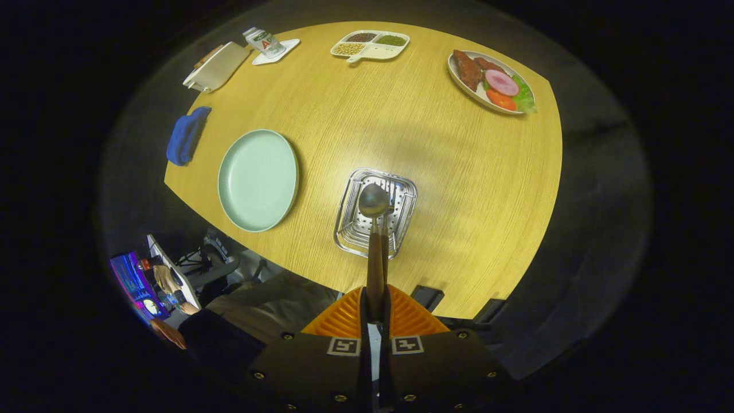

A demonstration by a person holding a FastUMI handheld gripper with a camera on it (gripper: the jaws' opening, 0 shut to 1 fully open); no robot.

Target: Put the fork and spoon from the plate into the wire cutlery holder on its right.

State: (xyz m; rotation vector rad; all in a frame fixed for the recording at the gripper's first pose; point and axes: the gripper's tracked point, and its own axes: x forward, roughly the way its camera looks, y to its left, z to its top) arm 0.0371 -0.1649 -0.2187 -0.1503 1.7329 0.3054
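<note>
The spoon (374,202) is held by its handle between the closed fingers of the gripper (375,310), bowl forward and hanging directly above the wire cutlery holder (375,213). The grip at the handle end is judged deliberate, leaving the bowl free to be lowered into the holder. A second handle is seen just beside the spoon's, seemingly standing in the holder; it is taken to be the fork, though its head cannot be made out. The plate (258,179), left of the holder, lies bare. A blue cloth (186,136) lies further left of the holder.
</note>
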